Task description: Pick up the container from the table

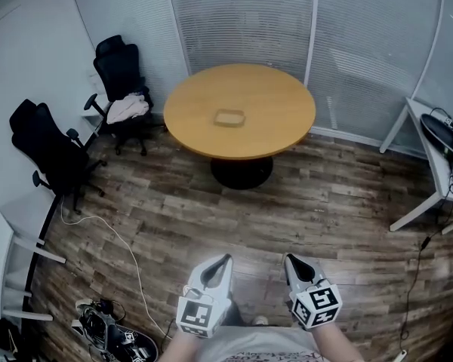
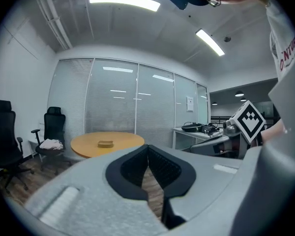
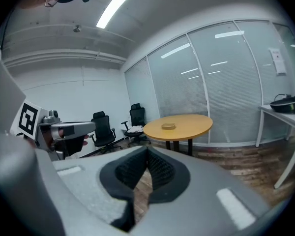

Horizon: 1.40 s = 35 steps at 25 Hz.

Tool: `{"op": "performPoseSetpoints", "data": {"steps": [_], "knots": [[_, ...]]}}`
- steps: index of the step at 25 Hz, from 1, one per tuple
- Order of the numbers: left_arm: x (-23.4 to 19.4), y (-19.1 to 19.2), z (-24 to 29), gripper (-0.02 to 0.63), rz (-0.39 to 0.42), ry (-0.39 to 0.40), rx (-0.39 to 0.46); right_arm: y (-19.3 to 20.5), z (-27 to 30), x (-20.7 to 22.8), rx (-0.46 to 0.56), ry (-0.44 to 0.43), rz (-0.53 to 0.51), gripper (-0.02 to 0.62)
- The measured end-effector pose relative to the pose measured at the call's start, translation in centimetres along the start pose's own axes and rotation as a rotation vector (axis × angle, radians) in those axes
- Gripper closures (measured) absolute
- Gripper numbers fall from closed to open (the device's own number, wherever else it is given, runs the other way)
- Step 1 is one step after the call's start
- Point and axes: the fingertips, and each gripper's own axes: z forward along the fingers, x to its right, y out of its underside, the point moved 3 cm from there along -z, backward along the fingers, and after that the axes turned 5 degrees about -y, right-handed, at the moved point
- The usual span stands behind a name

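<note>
- Head view first: both tools were held low and close to the person's body. The left gripper sat just beside the right gripper, and both pointed out over the wood floor.
- Well ahead of both sets of fingertips stood the round table. And there it was, the container, a shallow tan tray lying flat near the middle of the tabletop, with neither tool anywhere near it.
- Over to the left gripper view: its two dark padded fingers were pressed together at the tips. Only a narrow slit of floor showed lower down, and nothing sat between them.
- From that camera the container lay far beyond the fingertips and off to their left, small on the tabletop.
- The right gripper view told the same story. Its fingers met tip to tip with nothing pinched, and the container showed far beyond them, a little to their right.
- Well off to the left of the left fingers, a black office chair stood by the wall. A second chair behind it carried a white cloth on its seat.
- Away to the right of the right fingers, a white side desk stood near the glass wall, with dark gear lying on its top.
</note>
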Motion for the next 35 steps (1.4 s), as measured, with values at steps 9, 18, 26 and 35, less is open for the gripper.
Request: {"op": "performPoseSetpoints", "data": {"steps": [9, 18, 26, 35], "knots": [[-12.2, -2.4, 8.0, 0.598, -0.022, 0.013, 0.031, -5.6, 11.9, 0.7, 0.008, 0.059, -0.011, 0.592], [-22.7, -3.8, 12.3, 0.598, -0.053, -0.017, 0.045, -9.4, 21.5, -0.9, 0.021, 0.081, -0.041, 0.592], [-27.4, -3.0, 15.4, 0.598, -0.087, -0.071, 0.026, -11.2, 27.6, 0.4, 0.006, 0.057, -0.046, 0.592], [-31.3, -3.6, 23.9, 0.598, -0.101, -0.146, 0.024, -14.2, 36.2, 6.4, 0.001, 0.011, -0.067, 0.592]]}}
